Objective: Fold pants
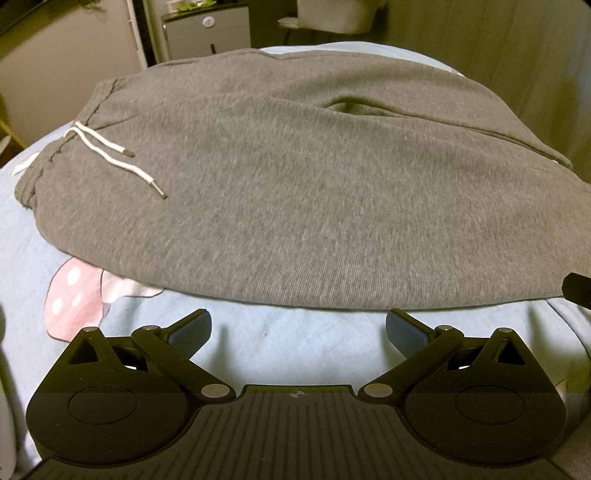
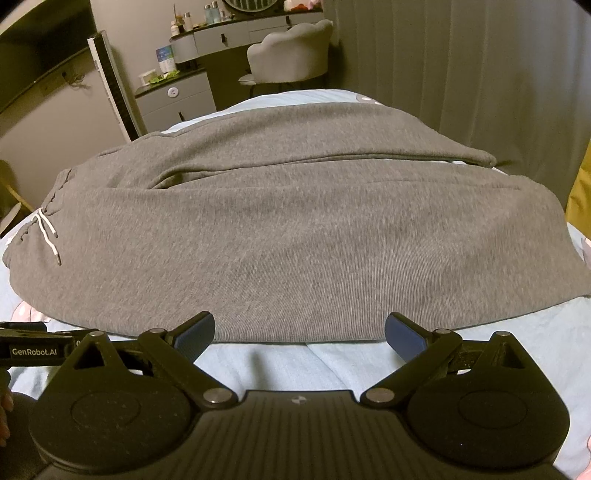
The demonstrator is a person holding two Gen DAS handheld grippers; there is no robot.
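Left wrist: pants [image 1: 295, 177] just beyond spread left hand-held gripper [image 1: 298, 326].

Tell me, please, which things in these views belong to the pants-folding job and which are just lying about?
Part of the job:
- grey sweatpants with white drawstring, spread on the light blue bedsheet
- left gripper, open
- right gripper, open

Just lying about:
- grey chair
- drawer cabinet
- bottles on the dresser
- curtain

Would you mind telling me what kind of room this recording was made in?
Most likely a bedroom: the grey pants lie on a bed's light blue sheet, with a vanity desk and padded chair behind.
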